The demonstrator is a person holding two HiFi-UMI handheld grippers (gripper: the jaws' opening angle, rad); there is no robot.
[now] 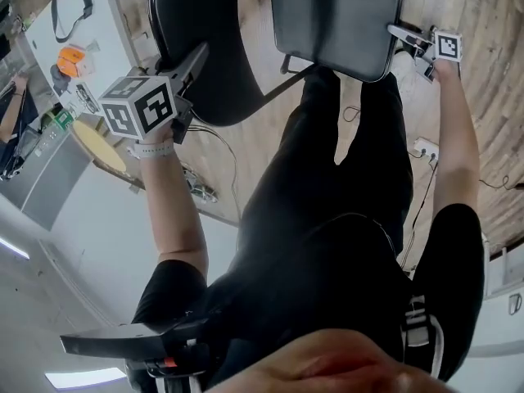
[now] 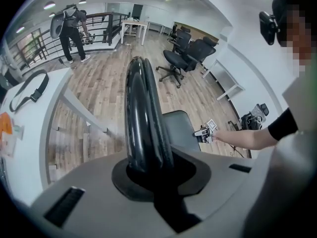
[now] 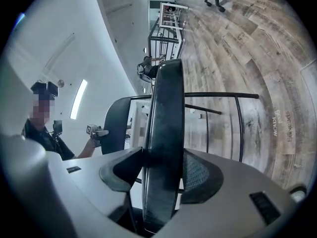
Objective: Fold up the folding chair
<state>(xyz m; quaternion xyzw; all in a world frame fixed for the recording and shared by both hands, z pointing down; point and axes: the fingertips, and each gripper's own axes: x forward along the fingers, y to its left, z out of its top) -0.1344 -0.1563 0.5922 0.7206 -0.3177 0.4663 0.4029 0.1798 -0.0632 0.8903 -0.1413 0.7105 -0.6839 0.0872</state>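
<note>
The folding chair hangs in front of me, with its black backrest [image 1: 205,47] at the upper left of the head view and its dark padded seat [image 1: 336,19] at the upper middle. My left gripper [image 1: 195,60] is shut on the backrest's rim. In the left gripper view the backrest [image 2: 141,103] rises from between the pads of the left gripper [image 2: 148,170]. My right gripper [image 1: 403,36] clamps the seat's right edge. The seat edge [image 3: 166,108] fills the gap of the right gripper [image 3: 162,175], and both pads touch it. The chair's thin black frame tubes [image 3: 220,95] show beyond.
A white table [image 1: 98,15] with a black strap and an orange item stands at the left. Cables and a power strip [image 1: 424,148] lie on the wood floor at the right. Office chairs [image 2: 185,53] and a person by a railing [image 2: 72,24] are far off.
</note>
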